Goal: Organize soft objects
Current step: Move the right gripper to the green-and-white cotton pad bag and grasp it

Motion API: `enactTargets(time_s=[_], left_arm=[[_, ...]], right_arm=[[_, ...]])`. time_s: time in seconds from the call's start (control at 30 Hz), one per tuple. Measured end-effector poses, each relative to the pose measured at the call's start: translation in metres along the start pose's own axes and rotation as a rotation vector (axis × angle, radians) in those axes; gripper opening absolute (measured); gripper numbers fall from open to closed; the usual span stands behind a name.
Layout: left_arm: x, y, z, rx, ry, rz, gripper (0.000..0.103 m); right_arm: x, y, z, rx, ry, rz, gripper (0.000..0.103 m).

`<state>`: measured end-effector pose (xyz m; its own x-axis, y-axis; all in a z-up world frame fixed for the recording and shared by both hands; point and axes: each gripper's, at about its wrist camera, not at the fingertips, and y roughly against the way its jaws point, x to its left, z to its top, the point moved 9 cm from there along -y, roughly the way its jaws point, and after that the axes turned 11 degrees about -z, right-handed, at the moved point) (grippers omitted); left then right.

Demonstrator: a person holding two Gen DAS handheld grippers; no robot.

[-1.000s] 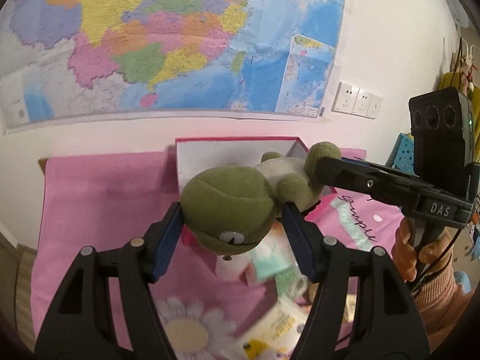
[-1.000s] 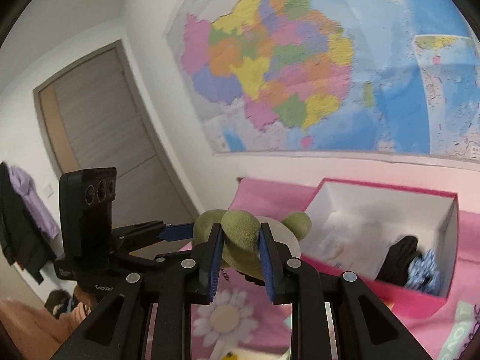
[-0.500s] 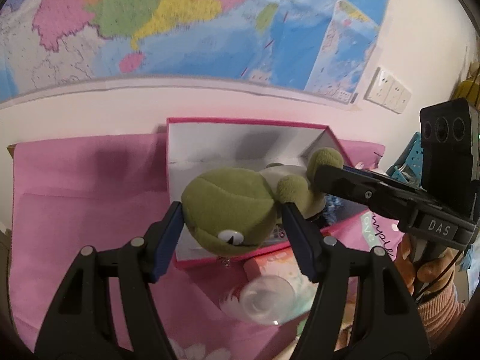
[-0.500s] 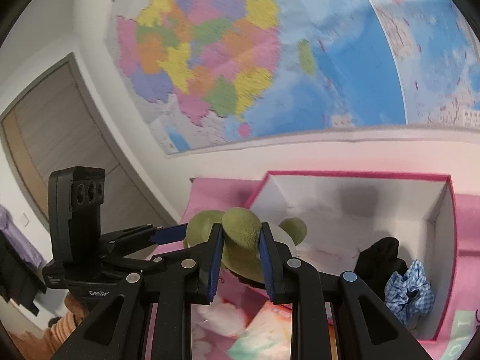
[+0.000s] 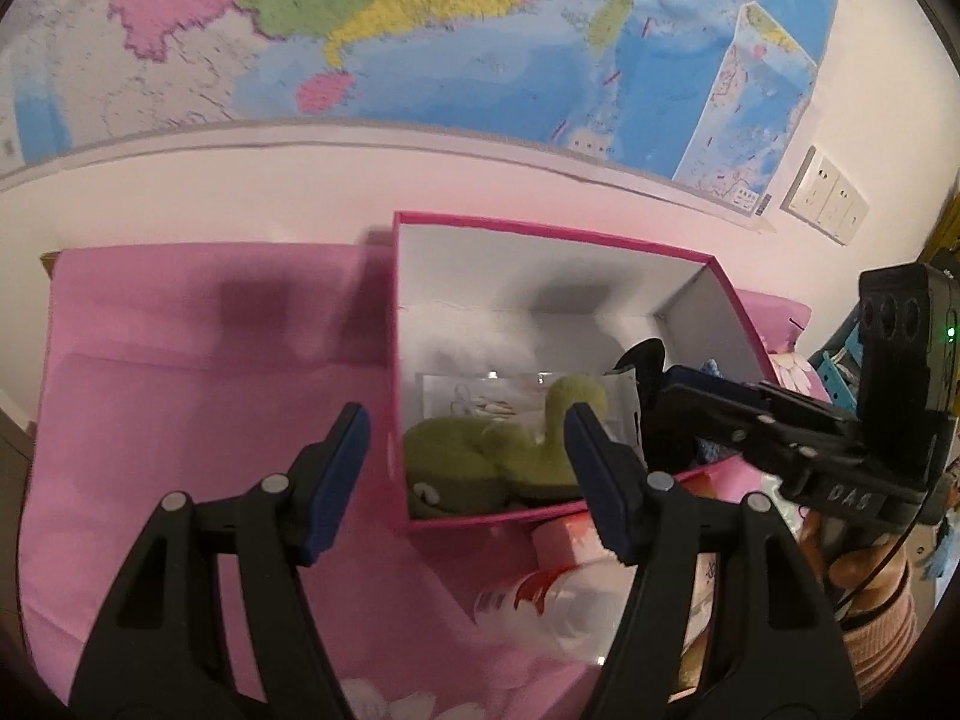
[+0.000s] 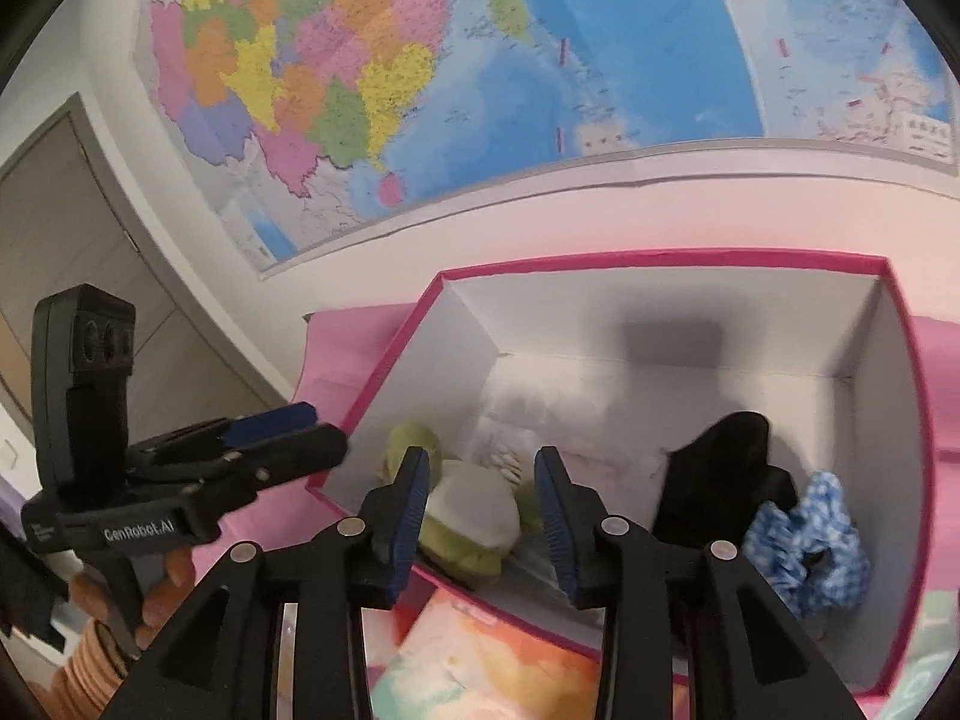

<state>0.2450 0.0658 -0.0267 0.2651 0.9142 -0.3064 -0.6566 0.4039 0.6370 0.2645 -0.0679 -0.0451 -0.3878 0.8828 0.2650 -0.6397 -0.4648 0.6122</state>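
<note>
We see the green plush frog (image 5: 480,462) lying in the near left corner of the pink-rimmed box (image 5: 396,360), against its smooth white cardboard walls. Our left gripper (image 5: 465,468) stands spread and empty over the box's near edge. Our right gripper (image 6: 483,510) is opening above the frog, its pads clear of it. A black cloth (image 6: 720,468) and a blue checked scrunchie (image 6: 804,534) fill the right side; the far floor lies bare.

A large colourful wall map (image 5: 420,30) hangs above wall sockets (image 5: 828,198); grey door (image 6: 66,228) beside.
</note>
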Motion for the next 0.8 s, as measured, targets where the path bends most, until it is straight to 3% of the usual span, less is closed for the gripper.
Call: enactTargets(time_s=[0.23, 0.4, 0.63, 0.8], left_arm=[[-0.010, 0.047, -0.014, -0.083, -0.020, -0.018, 0.069], [-0.029, 0.071, -0.038, -0.102, -0.066, -0.047, 0.075], [-0.068, 0.083, -0.083, -0.063, -0.127, -0.126, 0.075], [-0.094, 0.065, -0.116, 0.020, -0.181, -0.173, 0.075]], right_arm=[[0.001, 0.042, -0.008, -0.043, 0.020, 0.034, 0.040], [0.005, 0.078, -0.023, -0.068, 0.046, 0.069, 0.048], [-0.002, 0.121, -0.060, -0.080, 0.046, 0.096, 0.050], [-0.029, 0.130, -0.097, -0.043, -0.003, 0.045, 0.053]])
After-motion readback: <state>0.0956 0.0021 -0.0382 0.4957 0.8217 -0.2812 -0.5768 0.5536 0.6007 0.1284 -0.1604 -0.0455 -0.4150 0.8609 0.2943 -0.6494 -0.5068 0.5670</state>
